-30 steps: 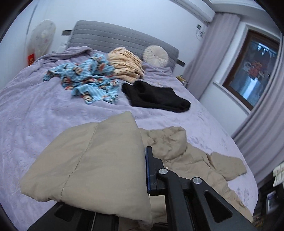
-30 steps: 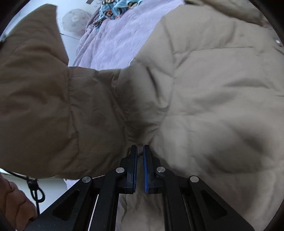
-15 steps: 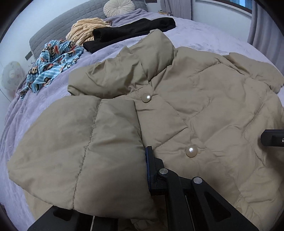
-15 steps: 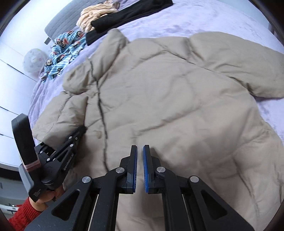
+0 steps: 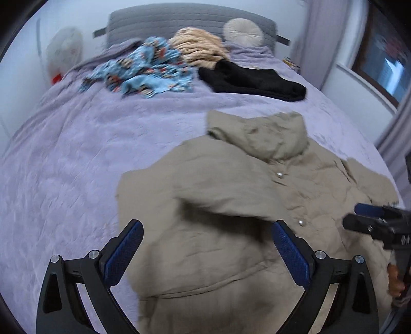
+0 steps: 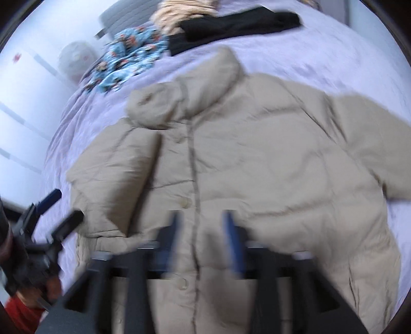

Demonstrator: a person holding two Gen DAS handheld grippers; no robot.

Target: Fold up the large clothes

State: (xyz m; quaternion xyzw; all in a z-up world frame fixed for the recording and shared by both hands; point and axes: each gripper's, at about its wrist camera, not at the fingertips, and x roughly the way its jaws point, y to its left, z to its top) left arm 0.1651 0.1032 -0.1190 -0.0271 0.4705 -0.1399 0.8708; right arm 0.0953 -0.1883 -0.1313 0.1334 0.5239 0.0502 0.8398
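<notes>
On the lilac bed [image 5: 77, 164] the beige puffer jacket [image 5: 231, 205] lies front-up, spread flat, near the foot edge. Left gripper [image 5: 208, 254] hangs above the jacket's folded-in sleeve, jaws opening and spread wide; fabric shows between the 2 blue pads but neither pad presses on it, so released. Right gripper [image 6: 203, 246] is motion-blurred, jaws opening over the snap placket, straddling the front seam low on the body, nothing clamped. Jacket's long axis runs from hem, nearest both cameras, up to the collar [image 5: 269, 136], which points toward the headboard [image 5: 190, 20]. 1 sleeve is folded across the chest, the other sleeve [image 6: 372, 133] sticks out sideways on the bed. Beyond the collar, well apart: black garment [image 5: 251, 79], blue patterned cloth [image 5: 143, 69], striped peach cloth [image 5: 197, 46], round cushion [image 5: 242, 32].
</notes>
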